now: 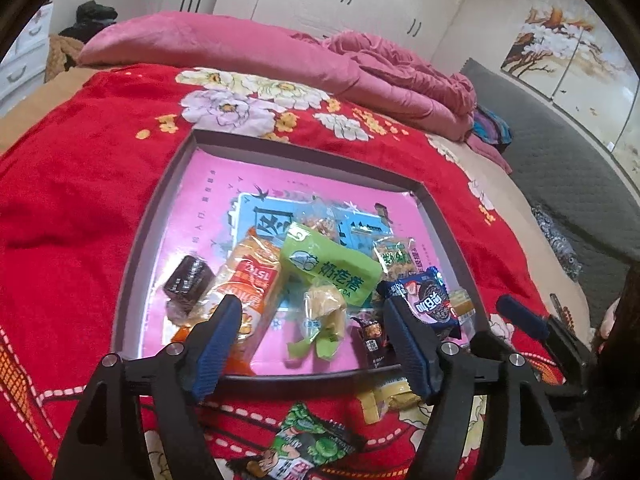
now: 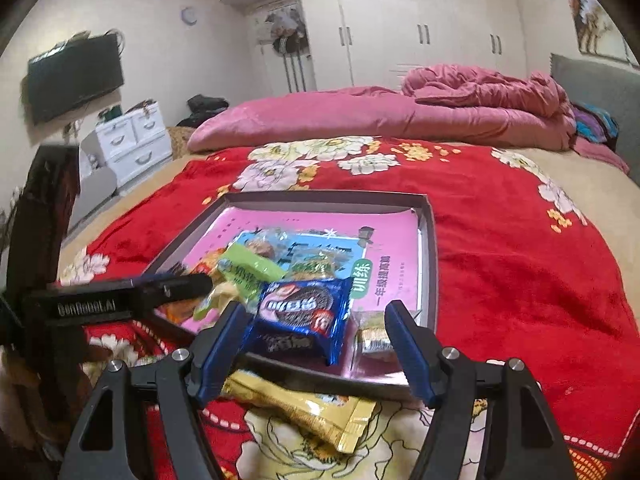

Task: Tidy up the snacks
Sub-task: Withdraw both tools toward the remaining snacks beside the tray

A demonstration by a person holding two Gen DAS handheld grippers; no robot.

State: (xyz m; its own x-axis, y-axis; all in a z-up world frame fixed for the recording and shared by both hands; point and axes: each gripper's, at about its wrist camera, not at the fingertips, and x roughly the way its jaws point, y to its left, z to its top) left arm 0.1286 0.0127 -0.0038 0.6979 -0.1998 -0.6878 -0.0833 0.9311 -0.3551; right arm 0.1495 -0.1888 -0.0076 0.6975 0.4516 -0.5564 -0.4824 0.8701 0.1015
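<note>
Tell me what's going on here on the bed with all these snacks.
A person with a gripper in each hand is sorting snacks into a shallow box on the red blanket. Several packets already lie inside, including a green packet and a blue cookie packet. Both the left gripper and the right gripper are open and hold nothing. A yellow packet lies outside the box.

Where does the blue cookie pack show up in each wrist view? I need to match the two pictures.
Left wrist view: the blue cookie pack lies right of centre, in the tray's near right part, just behind one gripper finger.
Right wrist view: the blue cookie pack sits at centre, over the tray's near edge.
Shared landmark: the light green snack bag, left of the pack in both.
</note>
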